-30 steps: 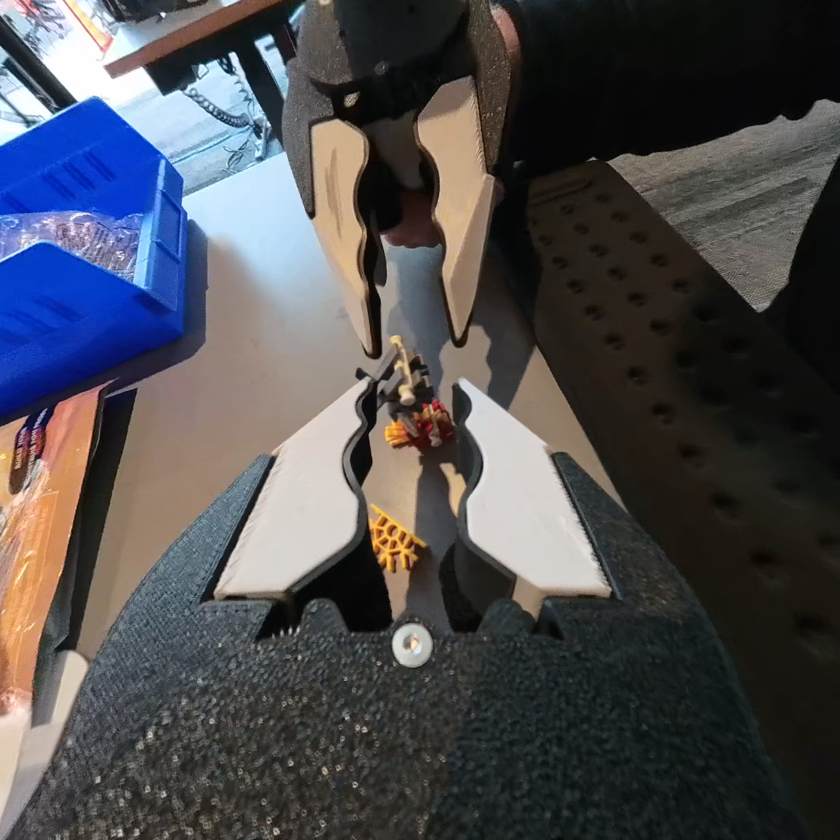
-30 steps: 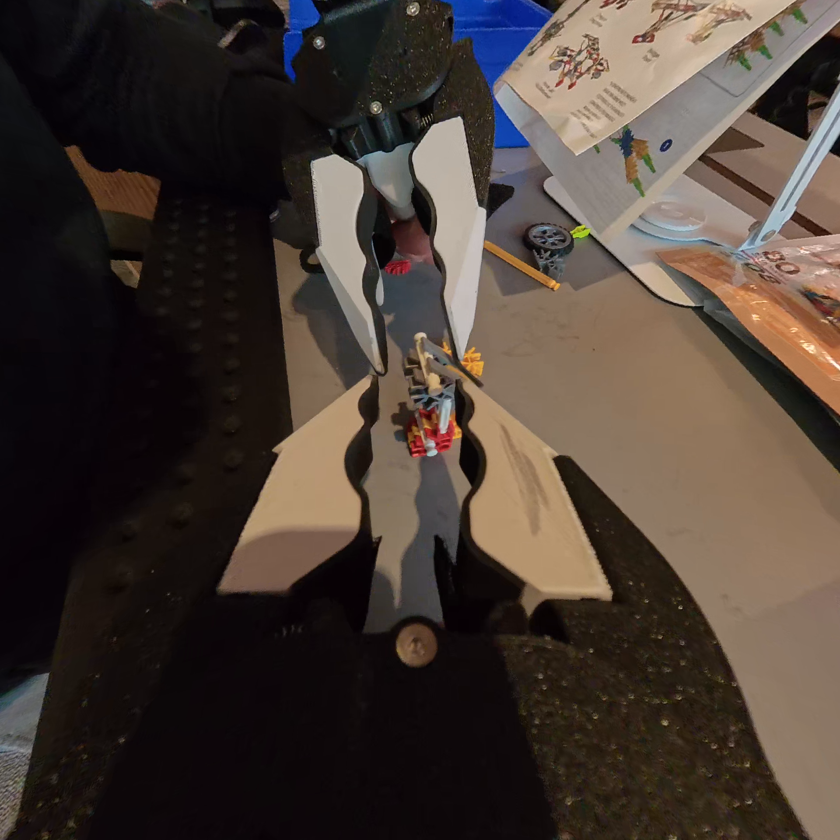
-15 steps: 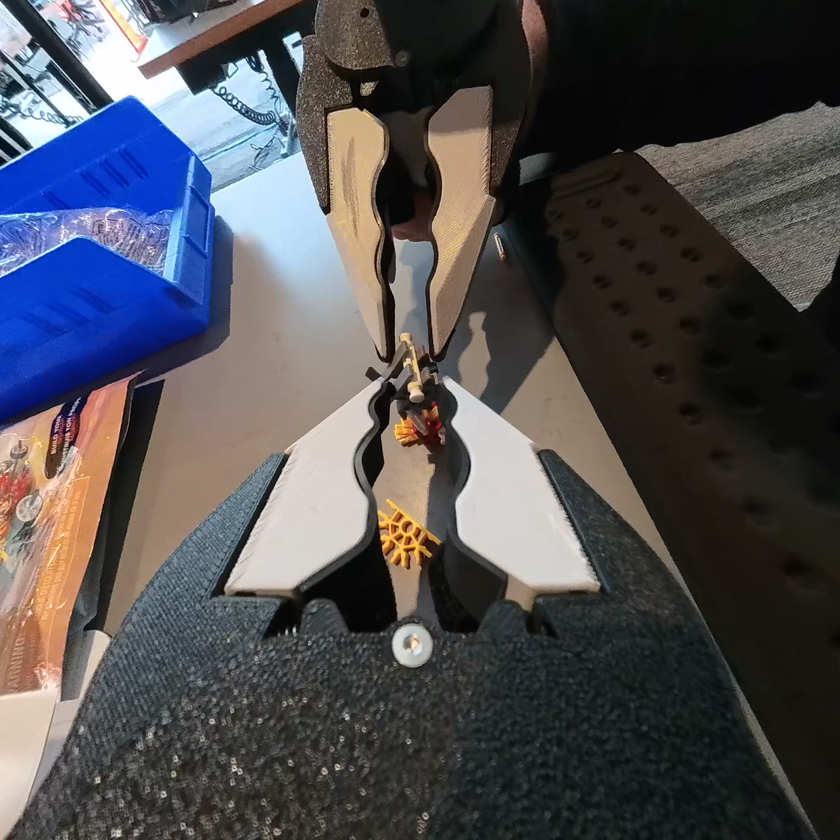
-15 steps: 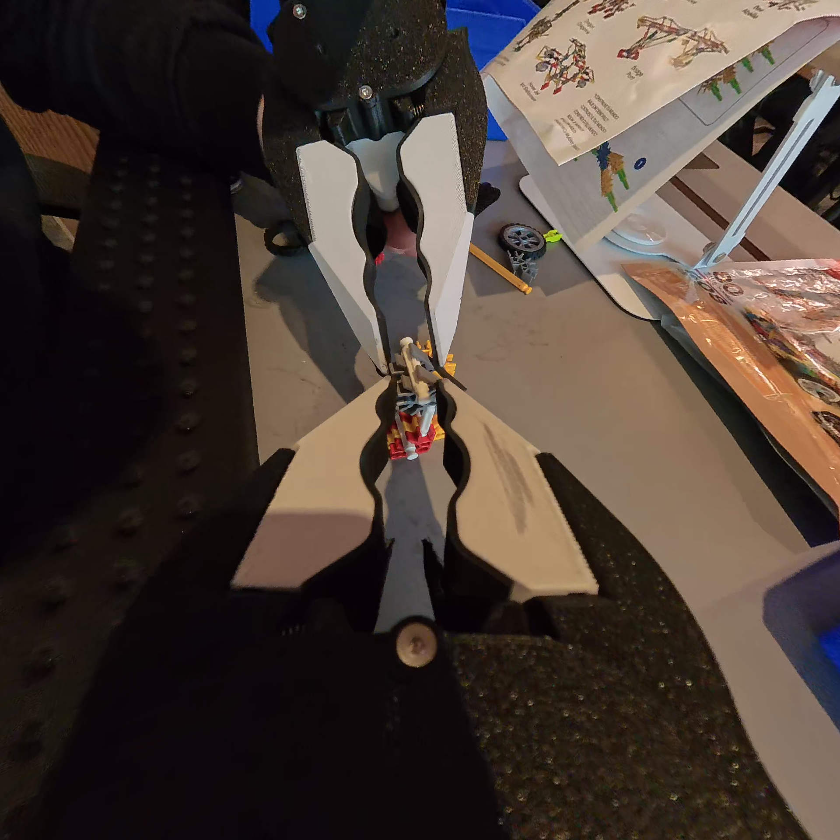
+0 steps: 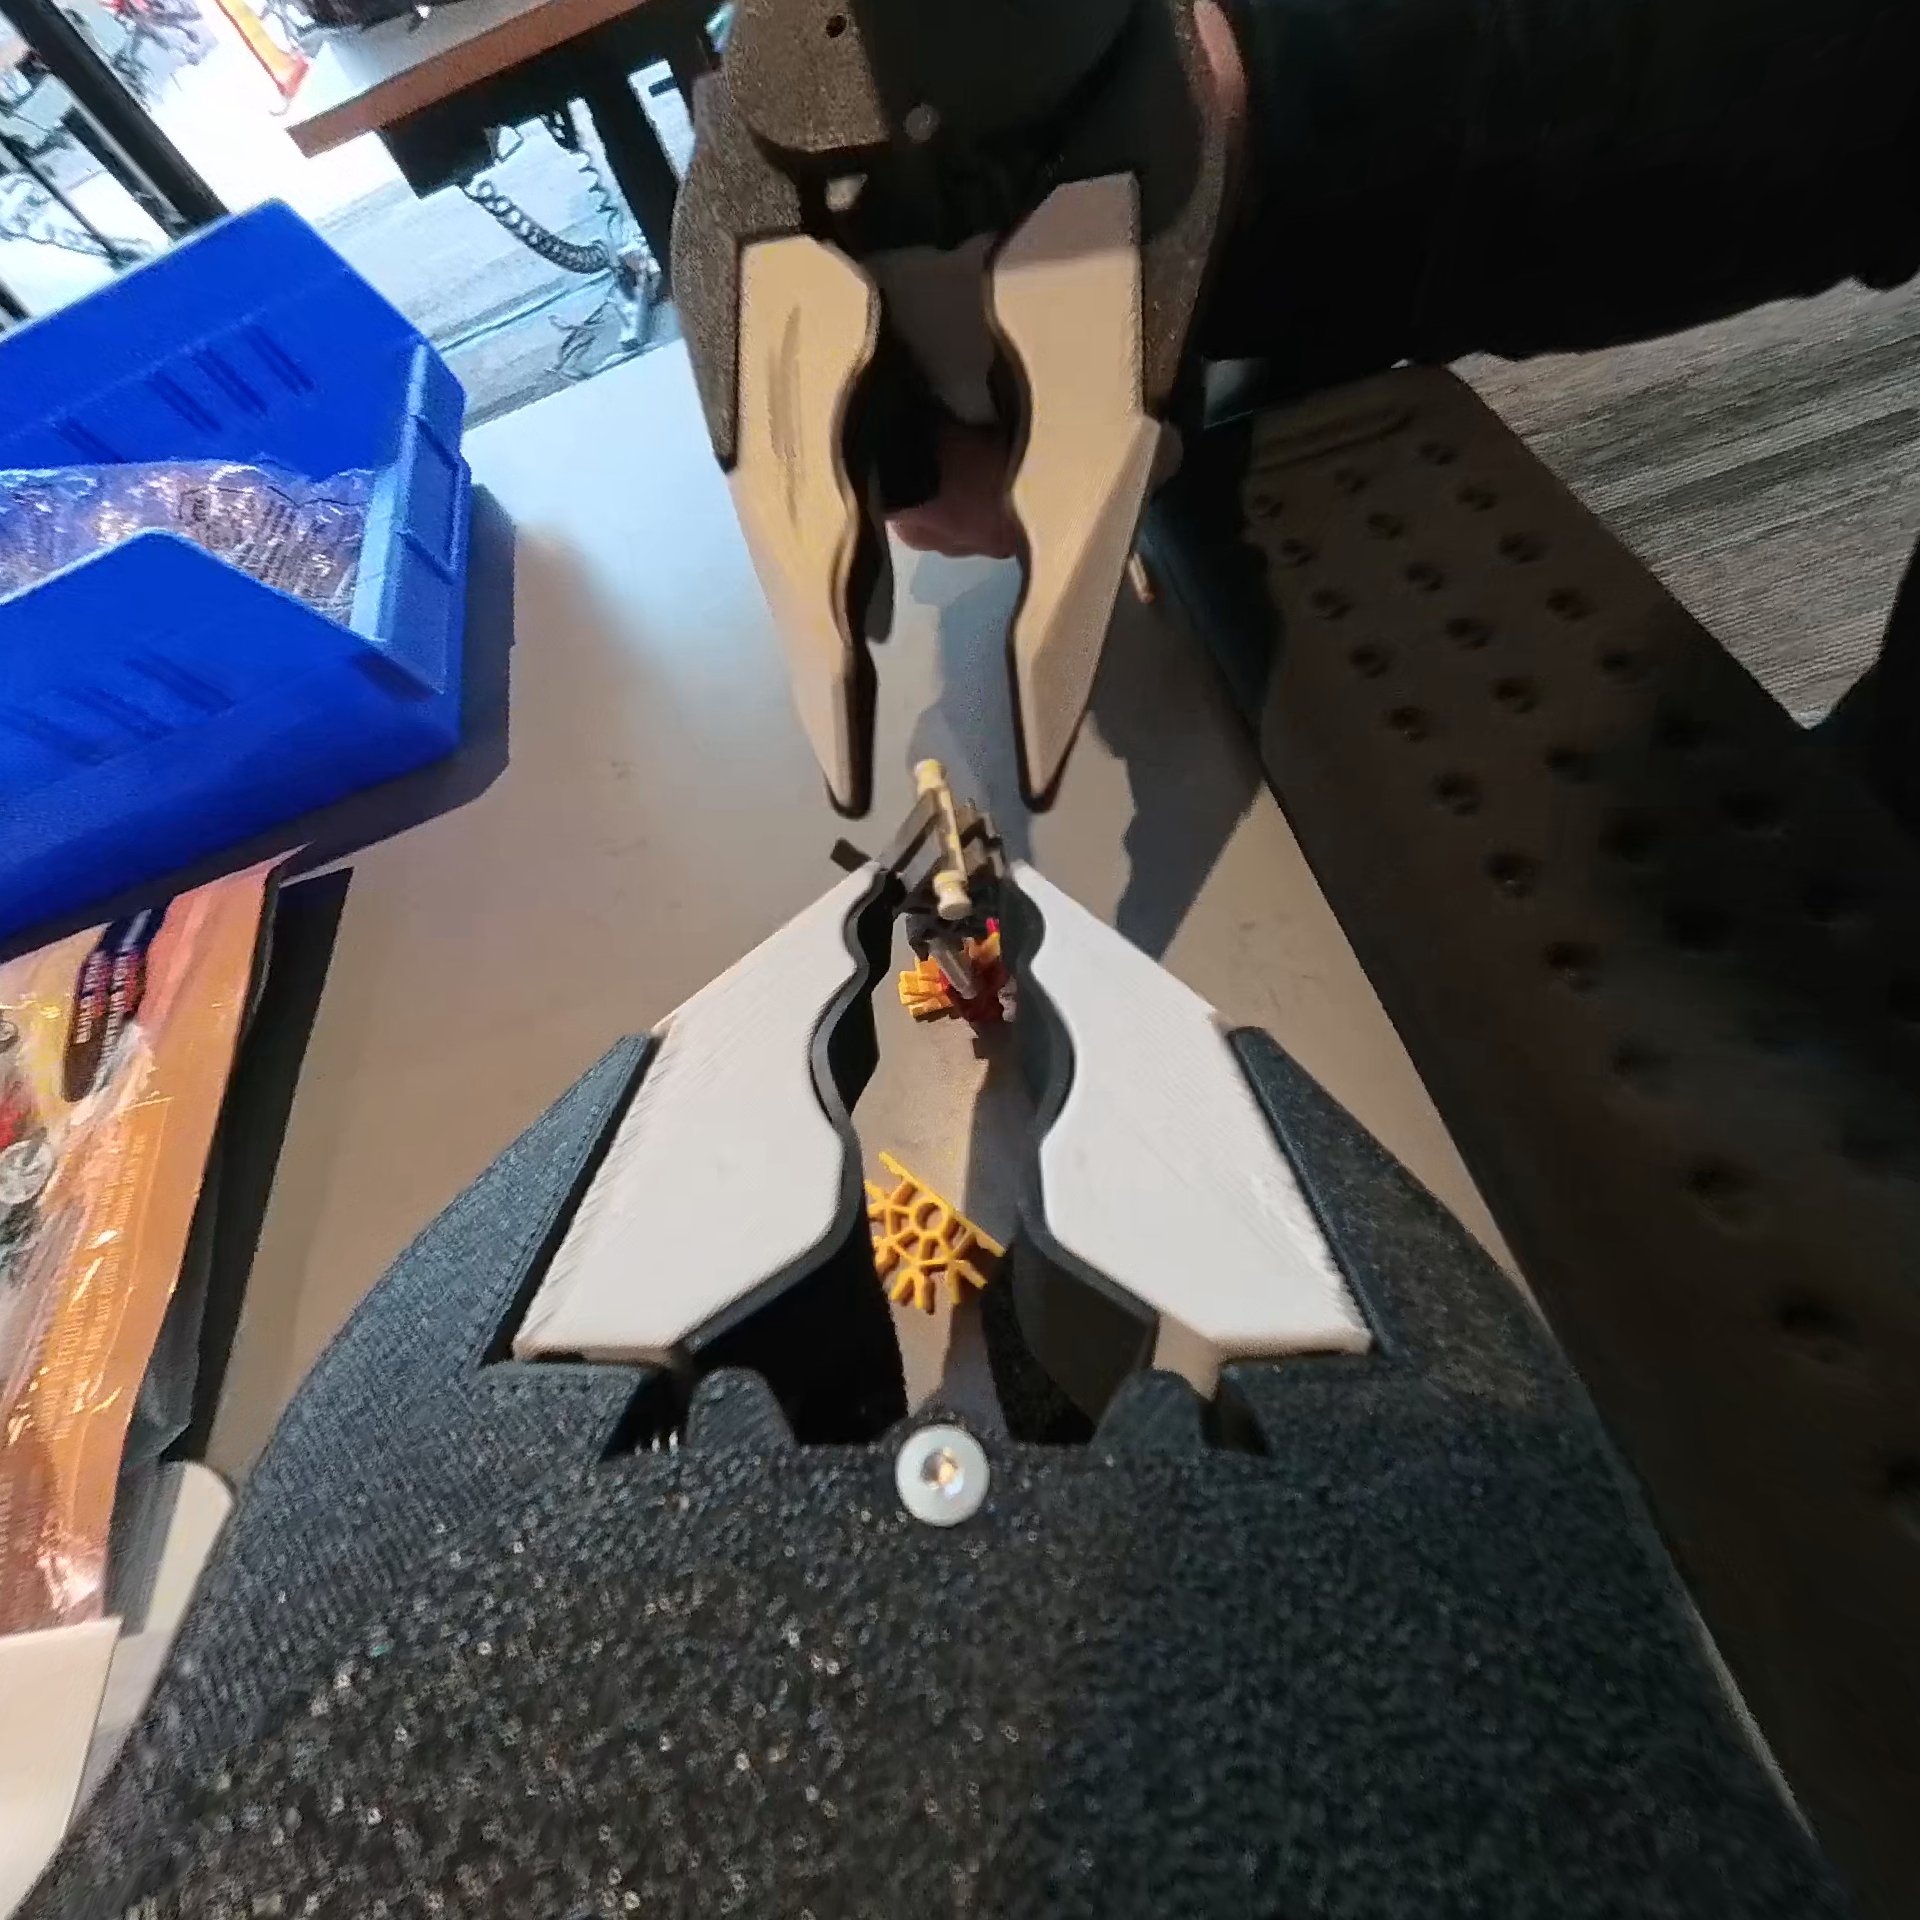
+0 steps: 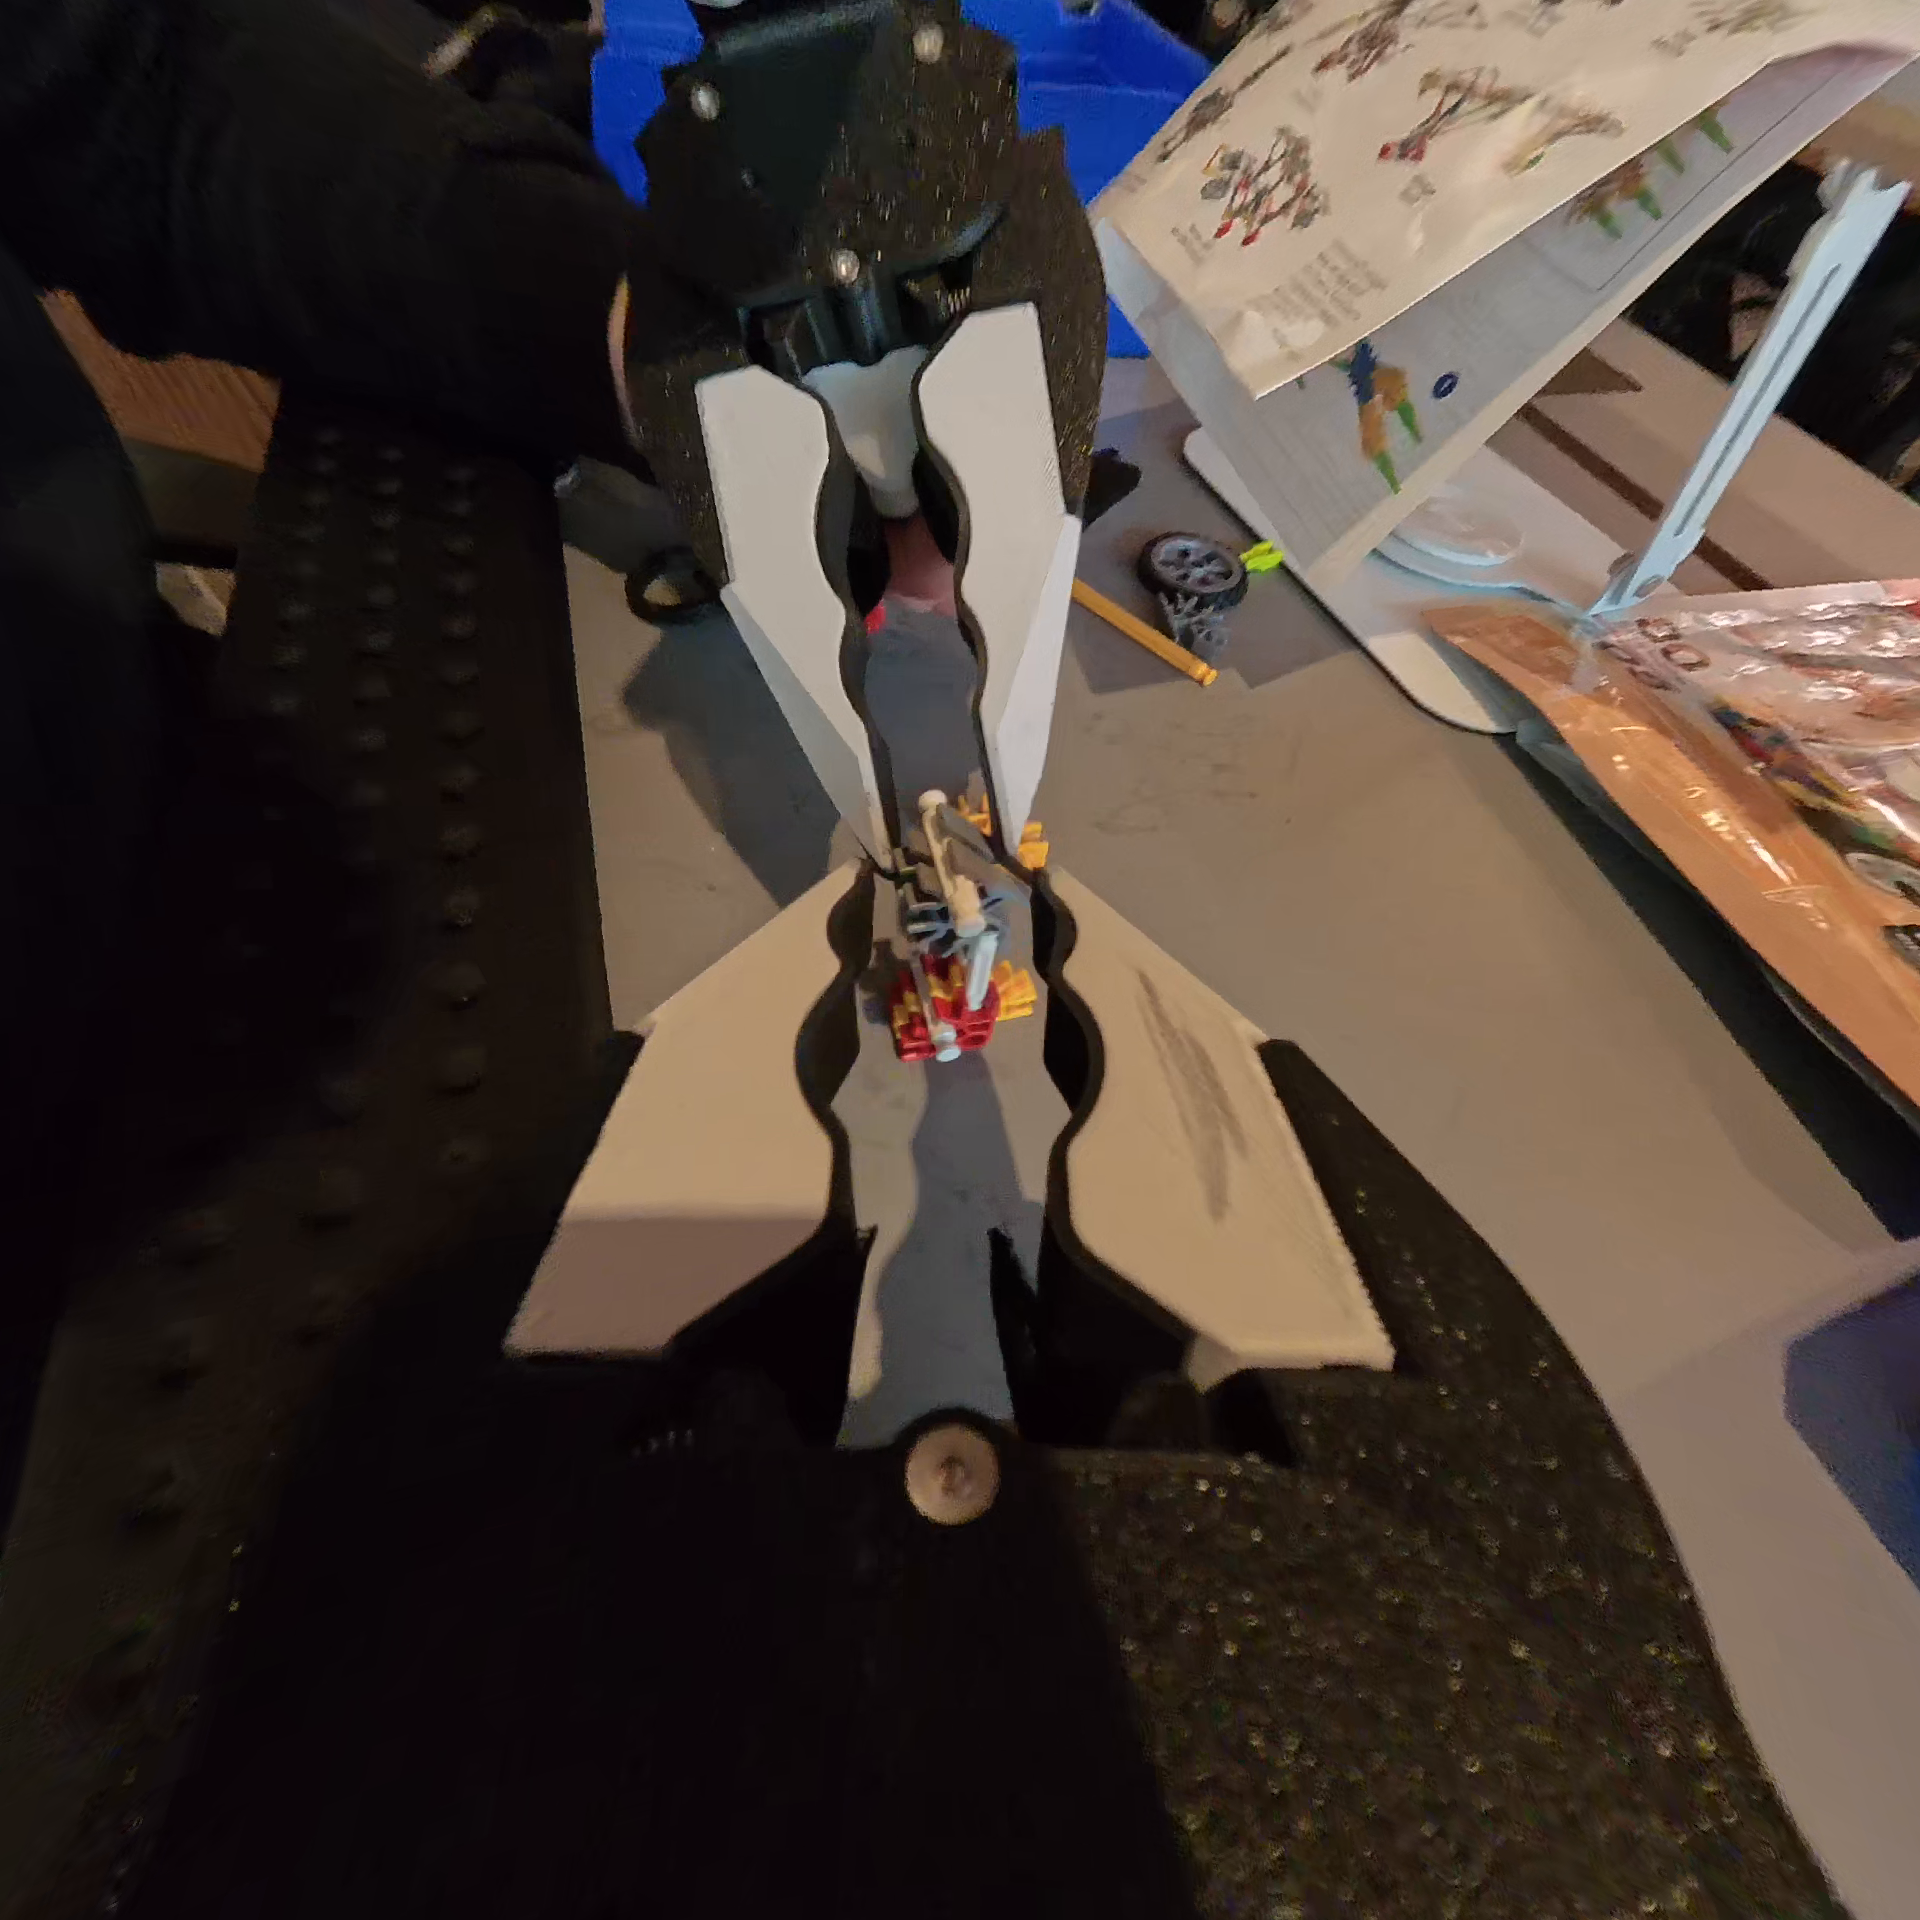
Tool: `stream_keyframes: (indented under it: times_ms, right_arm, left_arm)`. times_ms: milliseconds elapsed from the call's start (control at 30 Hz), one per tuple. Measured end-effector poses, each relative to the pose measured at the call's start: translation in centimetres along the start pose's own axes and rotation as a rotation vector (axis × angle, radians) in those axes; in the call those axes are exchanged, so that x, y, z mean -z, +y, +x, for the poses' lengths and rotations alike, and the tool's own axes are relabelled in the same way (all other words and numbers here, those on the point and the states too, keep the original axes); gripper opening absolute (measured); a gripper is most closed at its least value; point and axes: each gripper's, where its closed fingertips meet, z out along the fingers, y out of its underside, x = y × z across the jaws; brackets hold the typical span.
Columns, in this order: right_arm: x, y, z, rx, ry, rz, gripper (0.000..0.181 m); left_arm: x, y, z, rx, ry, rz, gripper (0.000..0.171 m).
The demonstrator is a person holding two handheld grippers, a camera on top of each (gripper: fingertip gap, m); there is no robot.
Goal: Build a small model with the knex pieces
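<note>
Left wrist view: your left tongs (image 5: 948,894) are gripping the small toy assembly (image 5: 951,904) | right tongs (image 5: 940,800) are gaping, tips beside its rod | closing off-centre risks twisting it loose over the bench (image 5: 644,727).

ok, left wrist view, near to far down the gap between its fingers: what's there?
yellow connector → assembly → right gripper → brown table

Illegible print: instruction sheet (image 6: 1382,177), orange bag (image 5: 94,1195)
</note>
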Motion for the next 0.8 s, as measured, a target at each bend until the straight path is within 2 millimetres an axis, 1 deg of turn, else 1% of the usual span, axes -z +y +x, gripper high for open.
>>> stream_keyframes:
  times_ms: [67,200,300,500,800]
  right_arm:
    - [0.5,-0.4,0.3,-0.014,0.001,0.031,0.029]
    - [0.6,0.1,0.8,-0.013,0.003,0.015,0.005]
    - [0.6,0.1,1.1,-0.023,-0.006,0.024,0.001]
    - [0.5,0.1,1.4,-0.037,-0.025,0.036,0.000]
    - [0.5,0.0,1.3,-0.038,-0.032,0.051,0.000]
  left_arm:
    - [0.2,0.1,-0.3,0.001,-0.004,-0.003,0.017]
    - [0.1,0.3,-0.6,-0.011,-0.004,-0.016,0.017]
    - [0.1,0.2,-0.5,0.003,0.023,-0.005,0.017]
    - [-0.1,0.2,-0.9,0.009,0.032,-0.009,0.017]
    - [-0.1,0.2,-0.8,-0.003,0.024,-0.020,0.017]
